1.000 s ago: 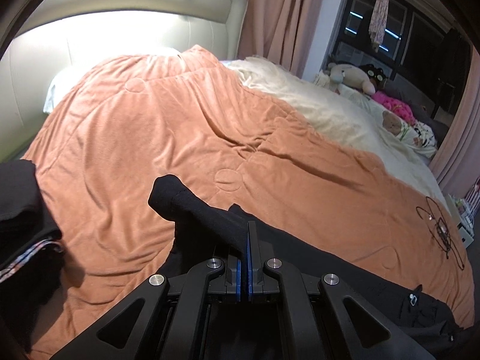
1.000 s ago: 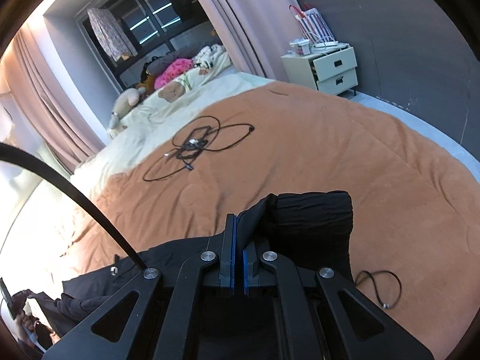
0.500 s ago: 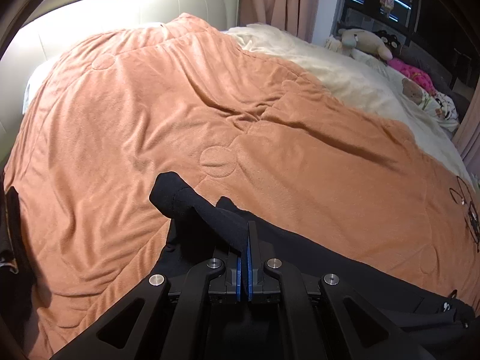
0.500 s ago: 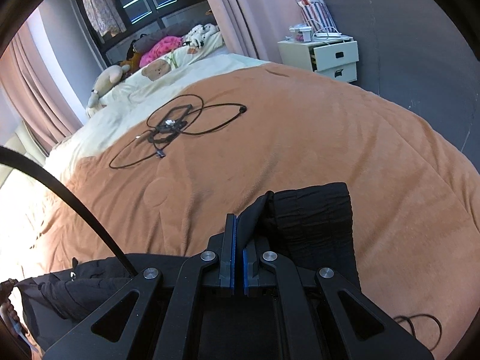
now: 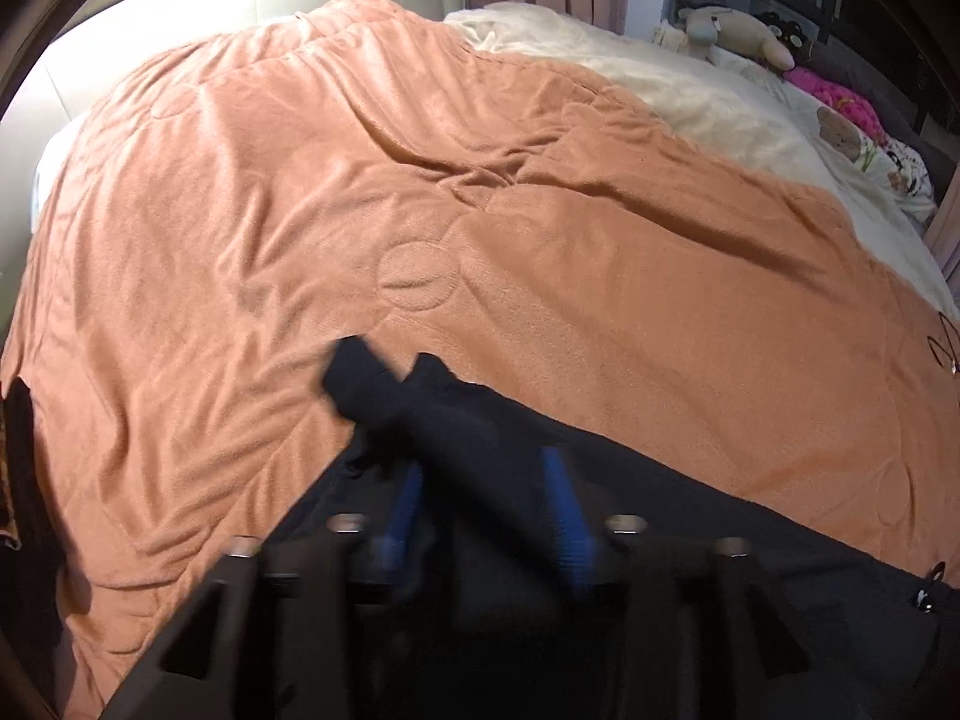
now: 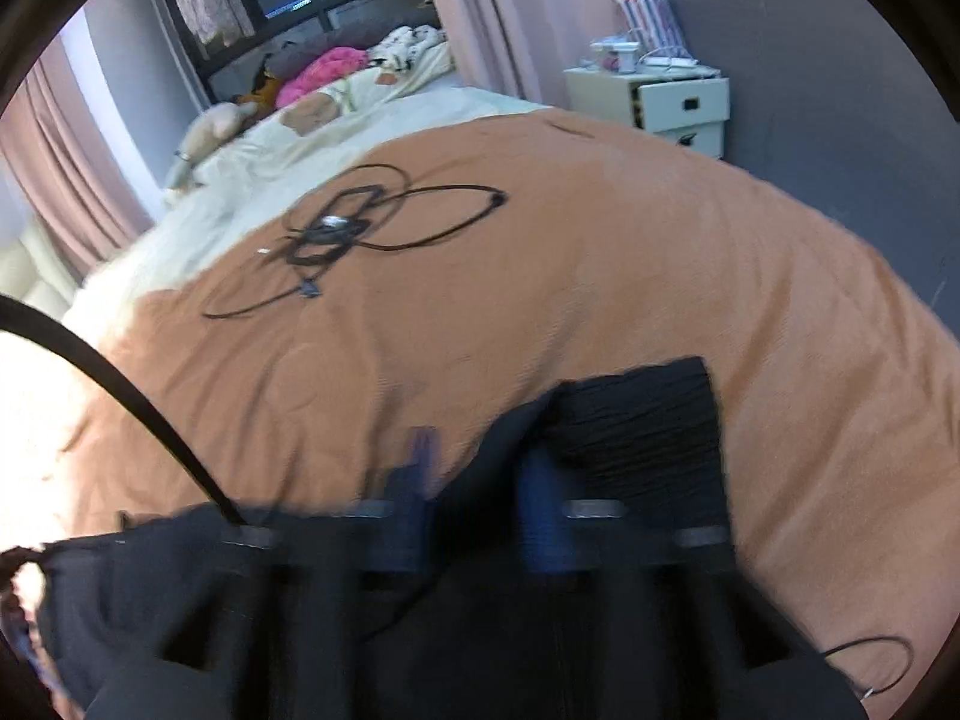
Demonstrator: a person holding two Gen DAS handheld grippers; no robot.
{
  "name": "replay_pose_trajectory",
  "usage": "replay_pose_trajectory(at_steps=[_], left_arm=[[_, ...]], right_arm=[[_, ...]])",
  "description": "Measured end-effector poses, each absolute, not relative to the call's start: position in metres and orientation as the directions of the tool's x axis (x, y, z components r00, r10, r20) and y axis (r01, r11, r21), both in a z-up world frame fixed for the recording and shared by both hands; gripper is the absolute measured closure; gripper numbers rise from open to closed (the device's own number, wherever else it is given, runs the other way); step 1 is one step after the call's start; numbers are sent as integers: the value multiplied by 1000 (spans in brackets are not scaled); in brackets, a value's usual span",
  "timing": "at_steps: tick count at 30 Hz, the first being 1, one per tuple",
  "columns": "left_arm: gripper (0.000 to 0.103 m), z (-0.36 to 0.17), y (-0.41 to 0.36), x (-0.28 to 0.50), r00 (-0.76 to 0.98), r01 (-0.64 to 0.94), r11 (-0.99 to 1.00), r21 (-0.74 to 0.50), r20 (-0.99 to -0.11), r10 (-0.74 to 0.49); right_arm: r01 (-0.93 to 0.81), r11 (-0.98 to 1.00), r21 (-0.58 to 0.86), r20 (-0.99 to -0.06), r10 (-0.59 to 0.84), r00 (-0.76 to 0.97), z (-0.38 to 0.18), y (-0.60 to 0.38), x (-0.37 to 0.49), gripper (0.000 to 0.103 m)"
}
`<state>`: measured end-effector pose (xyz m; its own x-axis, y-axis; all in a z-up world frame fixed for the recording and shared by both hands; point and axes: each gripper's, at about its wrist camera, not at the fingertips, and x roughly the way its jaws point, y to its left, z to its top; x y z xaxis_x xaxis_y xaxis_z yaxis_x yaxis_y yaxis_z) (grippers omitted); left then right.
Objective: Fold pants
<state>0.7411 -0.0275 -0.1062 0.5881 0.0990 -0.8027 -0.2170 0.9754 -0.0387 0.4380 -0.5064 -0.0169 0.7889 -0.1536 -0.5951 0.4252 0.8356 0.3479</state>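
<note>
Both claws are low over the bed, and both are letting go. The left claw (image 5: 486, 498) has its blue pads (image 5: 564, 510) spread and still widening, with a bunched end of the black pants (image 5: 480, 432) lying loose in the gap between them, the pads no longer pressing on it. That dark roll of cloth pokes out just ahead of the left claw and to its left, resting on the orange quilt (image 5: 420, 180); the rest of the pants runs off to that claw's right as a long black band along the near edge of the bed. The right claw (image 6: 480, 480) is also opening, its pads apart. A fold of the pants (image 6: 648, 420) lies between them, and the ribbed waistband end sits flat on the quilt just ahead and to the right. To that claw's left the black cloth spreads away toward a drawstring end. Well ahead of the right claw a tangle of black cable (image 6: 360, 234) lies on the quilt, and beyond it a cream blanket (image 6: 288, 162) with soft toys (image 6: 210, 126) near the window. A white bedside cabinet (image 6: 666, 102) stands far ahead to its right.
</note>
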Motion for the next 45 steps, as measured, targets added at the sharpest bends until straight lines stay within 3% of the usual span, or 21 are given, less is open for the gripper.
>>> replay_pose_trajectory(at_steps=[1, 2, 17, 22, 29, 39, 43, 44, 45], left_arm=[[35, -101, -25, 733, 609, -219, 975, -34, -786, 109], [34, -96, -22, 726, 623, -213, 976, -38, -775, 105], [34, -75, 31, 628, 604, -221, 970, -99, -795, 57], [36, -80, 51, 598, 587, -254, 959, -129, -808, 47], [51, -106, 66, 579, 541, -291, 939, -181, -841, 5], [54, -146, 61, 594, 501, -309, 922, -234, -864, -51], [60, -154, 64, 603, 511, -323, 910, -260, -857, -63], [68, -154, 65, 604, 520, -328, 910, -254, -853, -51], [91, -156, 68, 605, 522, -341, 907, -247, -852, -36]], right_arm=[[426, 837, 344, -572, -173, 802, -12, -506, 430, 18], [428, 843, 327, -547, -201, 812, -7, -502, 422, 13], [282, 922, 265, -557, -92, 825, 15, -472, 345, 13], [194, 957, 217, -561, -40, 827, 26, -448, 351, 20], [101, 977, 188, -581, 28, 814, 29, -419, 369, 26], [-1, 994, 105, -631, 68, 772, 21, -392, 396, 29], [-19, 993, 115, -637, 88, 765, 16, -390, 401, 29], [-23, 994, 107, -641, 87, 763, 14, -389, 403, 29], [-24, 995, 100, -646, 83, 759, 13, -386, 405, 29]])
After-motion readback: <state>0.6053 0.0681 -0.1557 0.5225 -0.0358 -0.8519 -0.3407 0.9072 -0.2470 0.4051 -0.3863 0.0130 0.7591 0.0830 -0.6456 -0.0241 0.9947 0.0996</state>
